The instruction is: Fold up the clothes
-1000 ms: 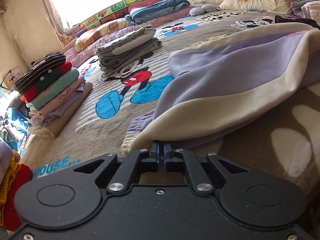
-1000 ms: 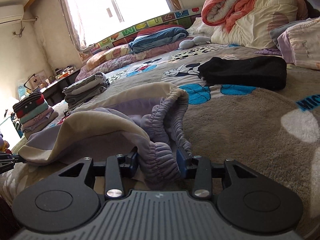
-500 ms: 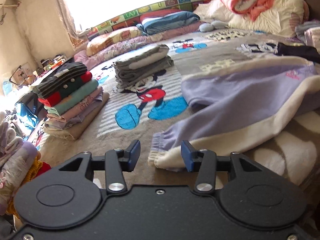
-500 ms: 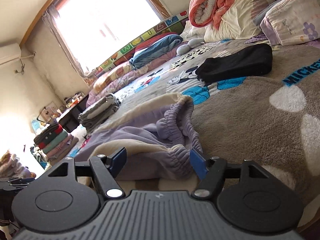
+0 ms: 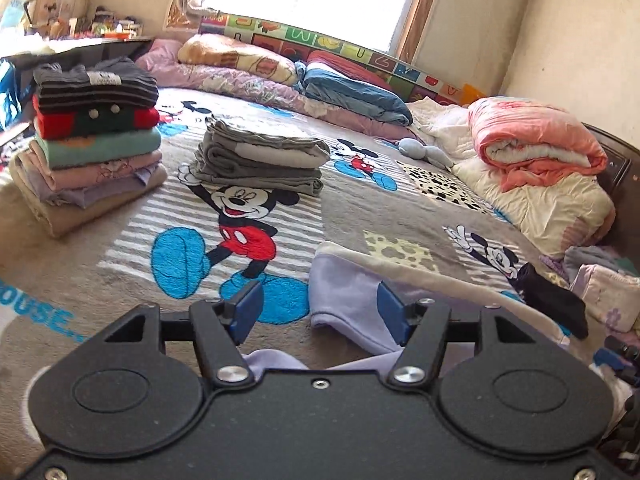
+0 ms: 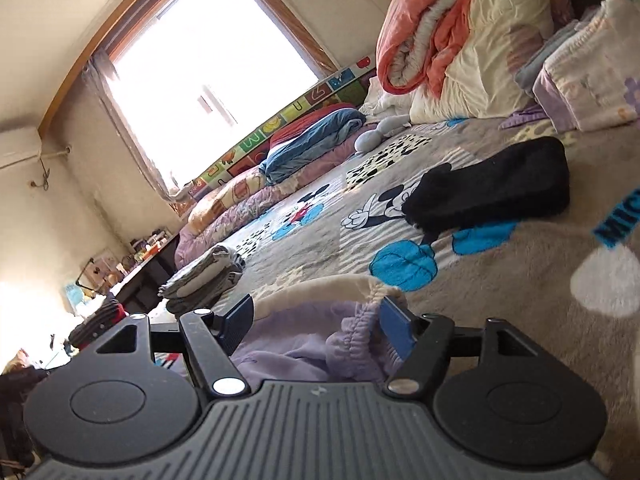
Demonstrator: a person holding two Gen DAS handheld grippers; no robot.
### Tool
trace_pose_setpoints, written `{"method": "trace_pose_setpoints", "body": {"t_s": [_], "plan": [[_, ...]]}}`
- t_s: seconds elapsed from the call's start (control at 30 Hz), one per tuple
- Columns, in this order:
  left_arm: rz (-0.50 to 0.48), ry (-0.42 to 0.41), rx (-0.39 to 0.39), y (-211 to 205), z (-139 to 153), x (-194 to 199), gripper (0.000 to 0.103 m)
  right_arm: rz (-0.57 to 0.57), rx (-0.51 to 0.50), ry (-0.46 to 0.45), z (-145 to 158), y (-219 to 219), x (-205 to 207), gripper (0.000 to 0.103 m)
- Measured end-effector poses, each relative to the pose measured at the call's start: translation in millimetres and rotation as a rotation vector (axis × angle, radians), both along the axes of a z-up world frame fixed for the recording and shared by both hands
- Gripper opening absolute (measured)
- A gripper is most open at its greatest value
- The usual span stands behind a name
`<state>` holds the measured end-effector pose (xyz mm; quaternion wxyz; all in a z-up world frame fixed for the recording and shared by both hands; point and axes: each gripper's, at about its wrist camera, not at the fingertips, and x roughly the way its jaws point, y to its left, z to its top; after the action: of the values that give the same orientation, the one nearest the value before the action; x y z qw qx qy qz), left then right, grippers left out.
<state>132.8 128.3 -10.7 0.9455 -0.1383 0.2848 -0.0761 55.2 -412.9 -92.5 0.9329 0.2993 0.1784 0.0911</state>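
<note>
Both grippers stand apart: left gripper (image 5: 318, 310) opening over lilac trousers (image 5: 352, 300), right gripper (image 6: 316, 318) unclamped around waistband (image 6: 360, 332). Regrip toward twelve o'clock, squarely.

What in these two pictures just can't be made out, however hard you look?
- Lilac garment: near part hidden under the left gripper body, left wrist view.
- Window: glare washes out everything outside, both views.
- Shelf clutter: too small, right wrist view.
- Clothes stack: mostly hidden behind the right gripper.

Bare blanket (image 5: 132, 236) lies open between the tall clothes stack (image 5: 94, 136), grey stack (image 5: 258, 160) and lilac garment (image 5: 352, 300).
</note>
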Motion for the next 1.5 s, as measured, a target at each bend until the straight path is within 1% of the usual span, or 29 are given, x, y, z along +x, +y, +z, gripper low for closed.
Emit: {"method": "trace_pose_setpoints", "body": {"t_s": [0.07, 0.1, 0.13, 0.17, 0.2, 0.27, 0.37, 0.47, 0.5, 0.57, 0.6, 0.67, 0.7, 0.73, 0.77, 0.83, 0.87, 0.9, 0.93, 1.0, 1.07, 1.17, 1.23, 1.33, 1.43, 1.5], "plan": [[-0.009, 0.041, 0.006, -4, -8, 28, 0.062, -0.020, 0.074, 0.028, -21, -14, 19, 0.071], [-0.015, 0.062, 0.008, -8, -13, 44, 0.062, -0.025, 0.124, 0.042, -26, -19, 23, 0.071], [-0.021, 0.083, 0.008, -13, -17, 59, 0.062, -0.020, 0.143, 0.023, -26, -21, 28, 0.071], [-0.026, 0.104, 0.008, -18, -22, 74, 0.062, -0.014, 0.138, 0.003, -25, -20, 33, 0.074], [-0.032, 0.124, 0.008, -22, -26, 89, 0.062, -0.006, 0.128, 0.006, -27, -19, 40, 0.079], [-0.055, 0.169, 0.004, -31, -39, 119, 0.065, 0.009, 0.122, 0.057, -35, -18, 59, 0.079], [-0.061, 0.212, 0.024, -36, -58, 152, 0.066, 0.015, 0.069, 0.136, -46, -15, 85, 0.079], [-0.082, 0.264, 0.042, -42, -82, 179, 0.066, 0.029, 0.013, 0.147, -49, -15, 99, 0.079], [-0.097, 0.279, 0.048, -45, -90, 185, 0.066, 0.034, 0.010, 0.147, -50, -17, 103, 0.079], [-0.139, 0.295, 0.056, -48, -105, 191, 0.066, 0.054, 0.043, 0.151, -54, -24, 108, 0.078], [-0.152, 0.288, 0.062, -50, -106, 195, 0.066, 0.066, 0.055, 0.154, -55, -26, 110, 0.075], [-0.189, 0.263, 0.060, -51, -103, 194, 0.066, 0.087, 0.046, 0.164, -56, -25, 115, 0.072], [-0.208, 0.251, 0.058, -51, -102, 194, 0.062, 0.102, 0.039, 0.169, -57, -23, 117, 0.067], [-0.231, 0.238, 0.067, -52, -102, 193, 0.052, 0.122, 0.027, 0.170, -57, -19, 120, 0.061], [-0.253, 0.227, 0.079, -54, -102, 191, 0.047, 0.139, 0.006, 0.171, -56, -14, 122, 0.059], [-0.276, 0.203, 0.111, -60, -102, 192, 0.030, 0.164, -0.043, 0.180, -55, -4, 126, 0.050], [-0.292, 0.184, 0.128, -63, -100, 190, 0.025, 0.177, -0.065, 0.187, -56, 2, 128, 0.045], [-0.300, 0.165, 0.144, -65, -97, 187, 0.012, 0.191, -0.087, 0.190, -56, 6, 129, 0.032], [-0.307, 0.137, 0.154, -67, -92, 184, 0.009, 0.201, -0.114, 0.186, -54, 10, 128, 0.025], [-0.321, 0.079, 0.171, -69, -81, 178, 0.007, 0.220, -0.193, 0.150, -43, 18, 122, 0.021], [-0.320, 0.031, 0.164, -67, -71, 173, 0.006, 0.231, -0.248, 0.121, -33, 23, 116, 0.020], [-0.292, -0.028, 0.143, -57, -57, 166, 0.005, 0.223, -0.339, 0.101, -16, 32, 111, 0.019], [-0.248, -0.074, 0.123, -45, -48, 162, 0.005, 0.228, -0.360, 0.069, -2, 38, 110, 0.019], [-0.166, -0.140, 0.076, -20, -37, 157, 0.005, 0.255, -0.410, 0.016, 25, 50, 121, 0.019], [-0.078, -0.180, 0.025, 5, -31, 154, 0.005, 0.283, -0.457, -0.033, 51, 61, 137, 0.019], [-0.030, -0.192, -0.001, 19, -30, 154, 0.005, 0.310, -0.460, -0.059, 67, 66, 152, 0.019]]}}
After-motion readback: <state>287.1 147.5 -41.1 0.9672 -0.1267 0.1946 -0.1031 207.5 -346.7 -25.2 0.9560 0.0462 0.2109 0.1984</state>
